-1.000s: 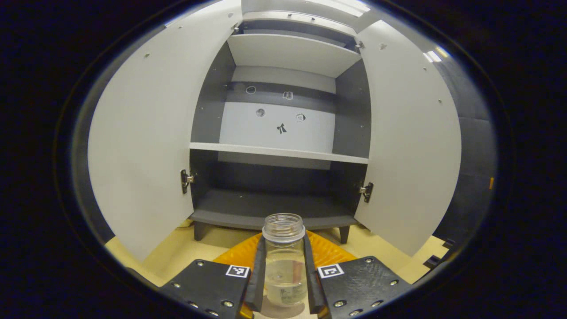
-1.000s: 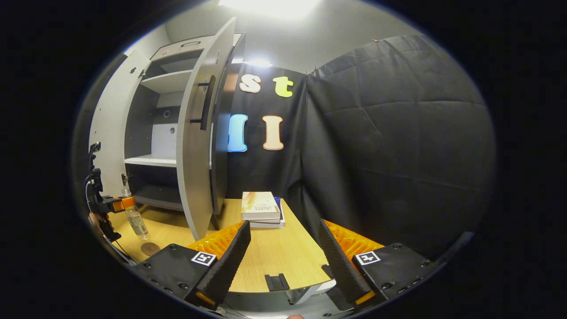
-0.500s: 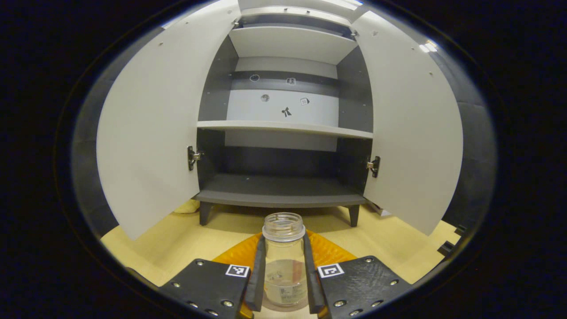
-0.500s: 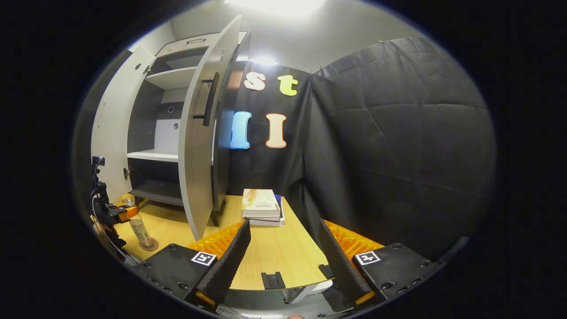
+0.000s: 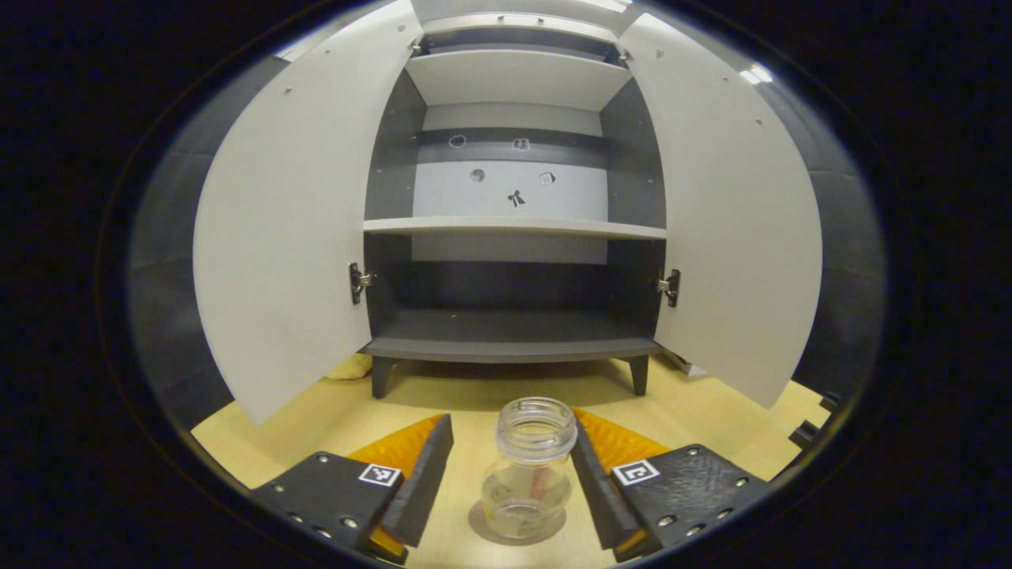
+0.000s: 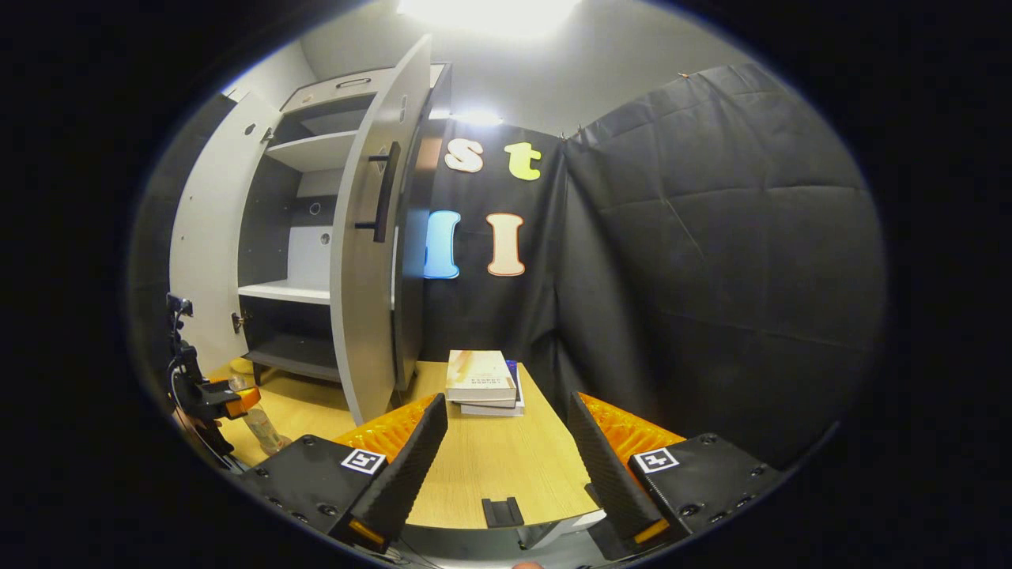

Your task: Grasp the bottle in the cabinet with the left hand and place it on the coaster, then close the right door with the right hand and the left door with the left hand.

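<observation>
A clear bottle (image 5: pixel 531 466) with no cap stands upright on a round brown coaster (image 5: pixel 482 528) on the wooden table. My left gripper (image 5: pixel 510 428) is open, one finger on each side of the bottle with a gap to both. Behind it the grey cabinet (image 5: pixel 514 332) has its left door (image 5: pixel 292 213) and right door (image 5: pixel 727 213) swung wide. In the right gripper view my right gripper (image 6: pixel 506 403) hangs open over the table's near edge with nothing between its fingers. The right door (image 6: pixel 368 261) and its dark handle (image 6: pixel 385 190) are up to the left, and the left gripper (image 6: pixel 209 395) and bottle (image 6: pixel 265 427) at the far left.
Two stacked books (image 6: pixel 482 378) lie on the table (image 6: pixel 490 466) beside the cabinet, against the black cloth wall. The cabinet's shelves (image 5: pixel 514 227) hold nothing. A small pale object (image 5: pixel 352 367) lies under the cabinet's left leg area.
My left gripper has opened and let go of the bottle, which now stands on the coaster. The right gripper has drifted slightly and stays open.
</observation>
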### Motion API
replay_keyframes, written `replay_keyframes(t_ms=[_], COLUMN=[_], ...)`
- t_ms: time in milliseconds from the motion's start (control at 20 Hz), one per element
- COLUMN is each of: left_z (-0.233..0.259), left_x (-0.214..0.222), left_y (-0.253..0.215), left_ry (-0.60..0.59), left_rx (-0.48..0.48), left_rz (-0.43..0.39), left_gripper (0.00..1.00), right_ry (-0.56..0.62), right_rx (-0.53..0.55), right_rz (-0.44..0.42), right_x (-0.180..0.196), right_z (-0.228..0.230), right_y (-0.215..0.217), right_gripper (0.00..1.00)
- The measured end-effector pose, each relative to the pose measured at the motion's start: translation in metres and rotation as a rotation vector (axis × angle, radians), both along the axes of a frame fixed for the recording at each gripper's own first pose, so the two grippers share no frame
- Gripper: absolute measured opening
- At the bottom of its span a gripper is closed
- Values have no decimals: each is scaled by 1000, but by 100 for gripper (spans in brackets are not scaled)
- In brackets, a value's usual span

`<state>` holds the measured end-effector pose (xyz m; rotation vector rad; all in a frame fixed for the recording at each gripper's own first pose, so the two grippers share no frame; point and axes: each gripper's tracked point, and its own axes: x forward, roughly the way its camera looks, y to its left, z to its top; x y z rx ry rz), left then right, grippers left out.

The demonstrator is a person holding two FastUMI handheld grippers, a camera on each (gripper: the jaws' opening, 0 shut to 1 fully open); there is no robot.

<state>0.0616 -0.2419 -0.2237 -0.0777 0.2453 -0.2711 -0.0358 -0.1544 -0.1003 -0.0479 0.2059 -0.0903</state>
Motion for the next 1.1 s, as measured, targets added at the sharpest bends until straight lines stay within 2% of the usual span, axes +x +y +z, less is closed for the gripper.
replay_keyframes(t_ms=[50,350,400,450,650,700,850,900,1000,1050,1100], left_z=[4,68,80,94,146,156,178,183,192,197,202], left_x=[-1,-28,-34,-40,-48,-46,-44,-43,-42,-42,-41], left_y=[0,-1,-2,-1,16,25,55,67,92,106,121], left_ry=[-4,-47,-50,-60,-103,-109,-115,-111,-125,-137,-147], left_rx=[10,27,23,19,31,31,9,8,16,24,36], left_rz=[2,-8,-17,-23,-14,-6,34,48,64,73,89], left_gripper=[86,86,85,87,86,85,87,86,85,85,86], right_ry=[-7,-68,-84,-98,-92,-84,-77,-74,-67,-68,-73], right_rx=[13,52,59,70,103,97,79,78,89,95,98], right_rz=[9,59,56,55,79,79,69,63,55,50,41], right_x=[2,27,33,41,69,75,92,97,110,117,122], right_z=[5,46,56,63,84,88,102,106,113,118,124], right_y=[3,14,14,15,22,22,23,24,29,32,33], right_gripper=[98,98,94,98,100,94,94,98,98,94,98])
